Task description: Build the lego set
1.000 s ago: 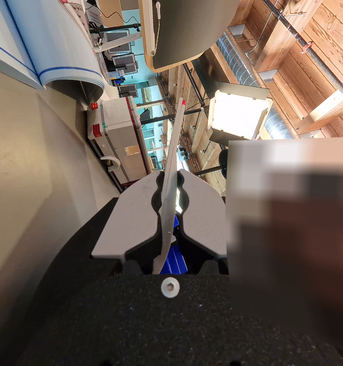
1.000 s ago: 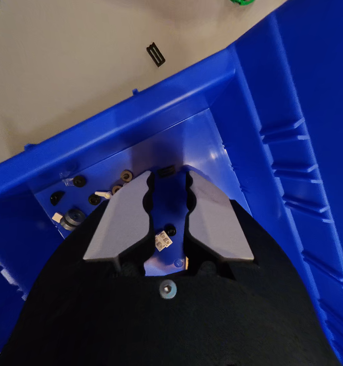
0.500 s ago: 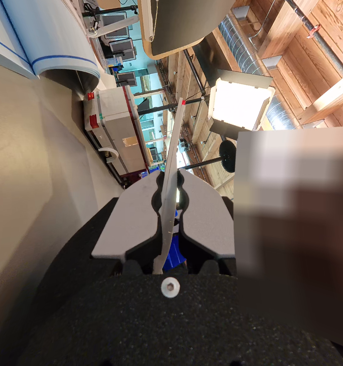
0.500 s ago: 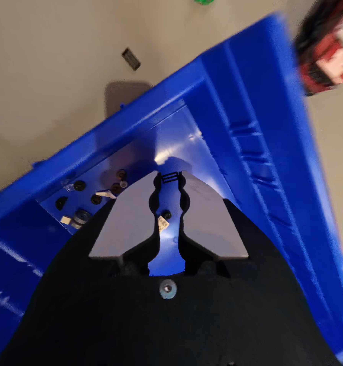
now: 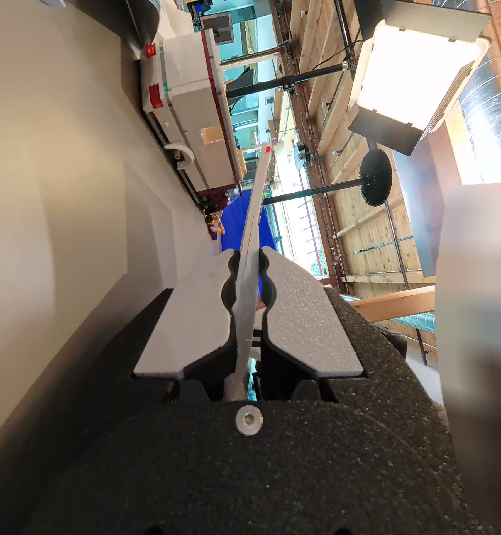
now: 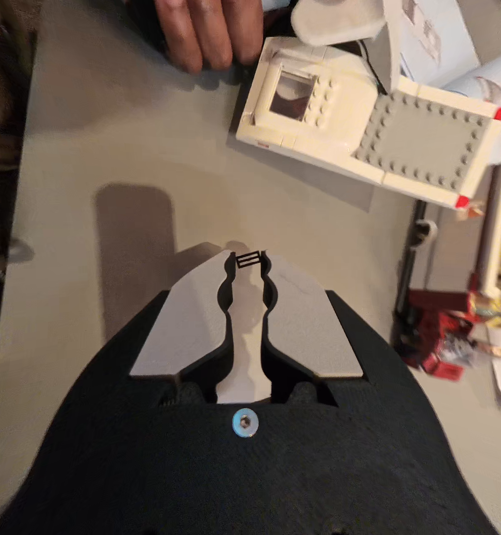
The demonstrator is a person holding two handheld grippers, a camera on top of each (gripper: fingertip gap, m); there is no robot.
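Note:
My left gripper is shut on a thin grey toy-brick plate seen edge-on, with a red tip at its far end; it is held up in the air, beside the beige table. My right gripper is shut on a small black grille piece pinched between its fingertips, above the beige table. A white toy-brick vehicle with a grey studded bed and red corner lights lies ahead to the right. It also shows in the left wrist view.
A person's hand rests on the table by the vehicle's front. A dark red brick build and loose pieces lie at the right edge. A blue bin and a small figure show past the left fingers. An open booklet lies at the far right. Tip to tip, the grippers are about 12 centimeters apart.
My right gripper shut on the black grille piece inside the blue bin, lifted out with it and moved over the table toward the white vehicle. My left gripper kept its hold on the grey plate.

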